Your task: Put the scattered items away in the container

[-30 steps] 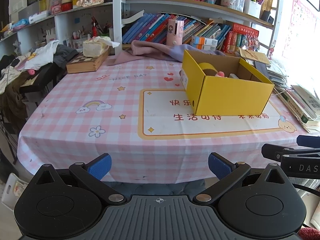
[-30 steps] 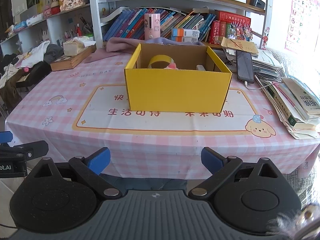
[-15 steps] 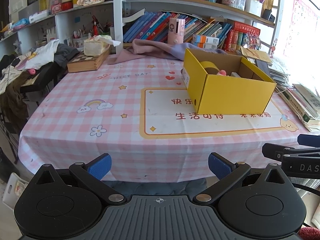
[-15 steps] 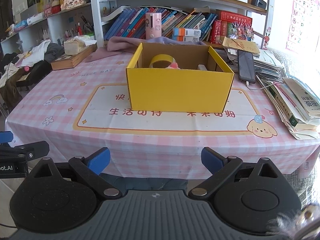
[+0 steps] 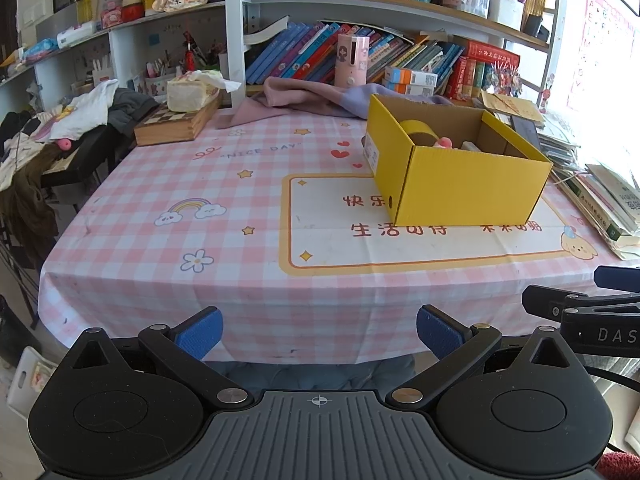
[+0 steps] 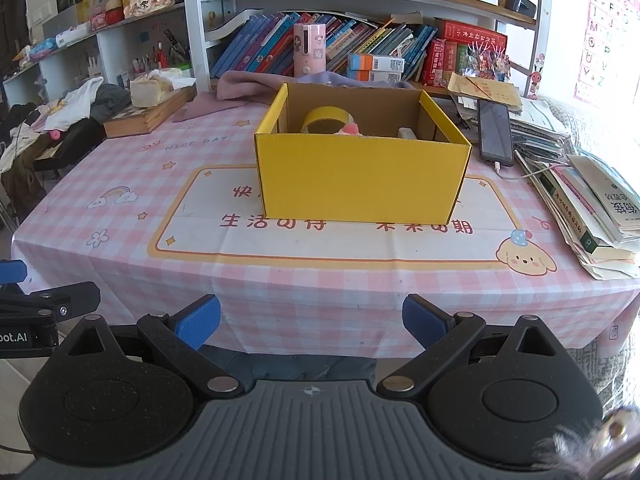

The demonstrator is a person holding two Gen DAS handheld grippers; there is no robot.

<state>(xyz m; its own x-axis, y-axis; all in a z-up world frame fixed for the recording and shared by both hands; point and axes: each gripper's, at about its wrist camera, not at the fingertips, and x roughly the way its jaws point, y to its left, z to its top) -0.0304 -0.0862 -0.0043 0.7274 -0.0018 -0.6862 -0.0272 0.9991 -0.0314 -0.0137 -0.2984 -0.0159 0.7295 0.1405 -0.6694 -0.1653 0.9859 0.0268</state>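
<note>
1. While both tools hang just off the near edge of the tabletop (image 6: 120, 216), the left gripper (image 5: 319, 332) has its blue-padded fingers (image 5: 199, 332) spread wide with nothing between them.
2. The right gripper (image 6: 311, 322) is likewise released, its pads (image 6: 424, 323) far apart and empty.
3. The yellow cardboard box (image 6: 360, 178) stands open-topped on the cream printed panel of the pink checked tablecloth (image 5: 168, 184), toward the far right part of the tabletop, well apart from both grippers.
4. Inside the box a yellow tape roll (image 6: 326, 120) leans upright near the back wall, a small pink item (image 6: 349, 129) sits just beside it, and a pale item (image 6: 407, 133) lies toward the right wall; what those two are is too small to tell.
5. The cloth around the box carries only its printed rainbow, stars and red characters.
6. Along the right edge of the tabletop lies a sloping stack of books and papers (image 6: 592, 208), with a dark phone (image 6: 496, 133) on a cable just behind it.
7. At the far left corner a wooden chessboard case (image 5: 176, 126) holds a tissue box (image 5: 192, 90) on top.
8. Along the far edge a mauve cloth (image 5: 300, 98) is bunched in front of the bookshelf (image 6: 360, 4), with a pink cylindrical gadget (image 6: 308, 50) standing upright behind it.
</note>
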